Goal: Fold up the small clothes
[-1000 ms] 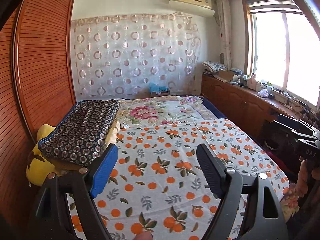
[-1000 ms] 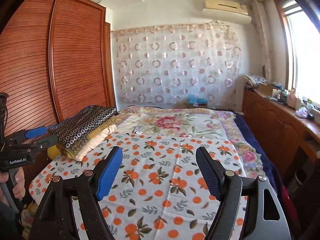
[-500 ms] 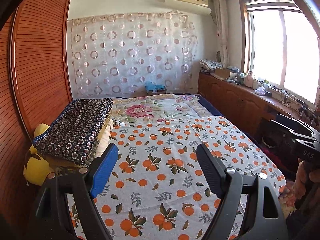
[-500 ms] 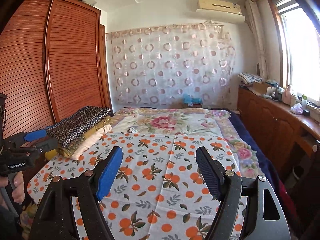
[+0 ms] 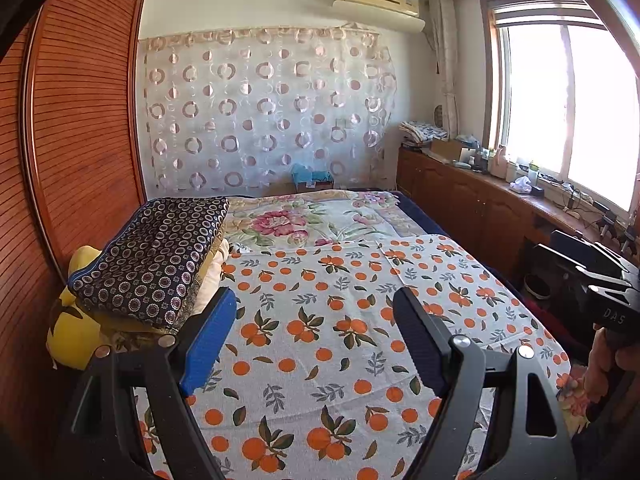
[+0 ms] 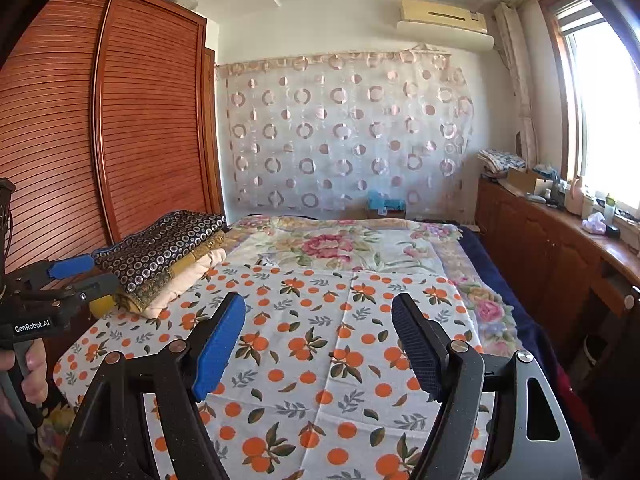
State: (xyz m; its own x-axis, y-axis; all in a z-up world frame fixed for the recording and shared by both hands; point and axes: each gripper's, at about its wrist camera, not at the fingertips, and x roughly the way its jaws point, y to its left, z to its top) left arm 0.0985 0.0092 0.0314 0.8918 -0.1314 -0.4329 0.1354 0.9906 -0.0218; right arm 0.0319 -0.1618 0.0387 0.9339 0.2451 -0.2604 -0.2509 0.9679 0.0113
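Change over the last second: both wrist views have tilted and eased back a little. More of the orange-print cloth [image 5: 340, 340] and the far wall shows now. Nothing on the bed [image 6: 360, 244] itself has shifted. So it was a camera/hand reposition only, with no fabric moved.

Landmark = orange-print cloth, spread flat over the near part of the bed. A few creases, no visible fold.
- Left of it, touching its edge: stack of folded fabrics [image 5: 156, 264], dark circle-print piece on top, yellow and cream layers under.
- Beyond it: floral bedspread [image 5: 304, 224].
- No small garment is visible on the cloth in either view. Whether that stack is the task's clothes, can't tell.

Read: this fits either folded pieces already stacked aside, or a bare work surface waiting for an item. The frames don't settle which.

Pose:
- Left gripper [image 5: 316, 340] is held above the cloth's near-left part, pointing across it, jaws wide apart, nothing between them.
- Right gripper [image 6: 320, 340] is above the cloth's near-right part, same heading, jaws wide apart, empty.
- Both sit level and side by side, and neither touches the fabric.
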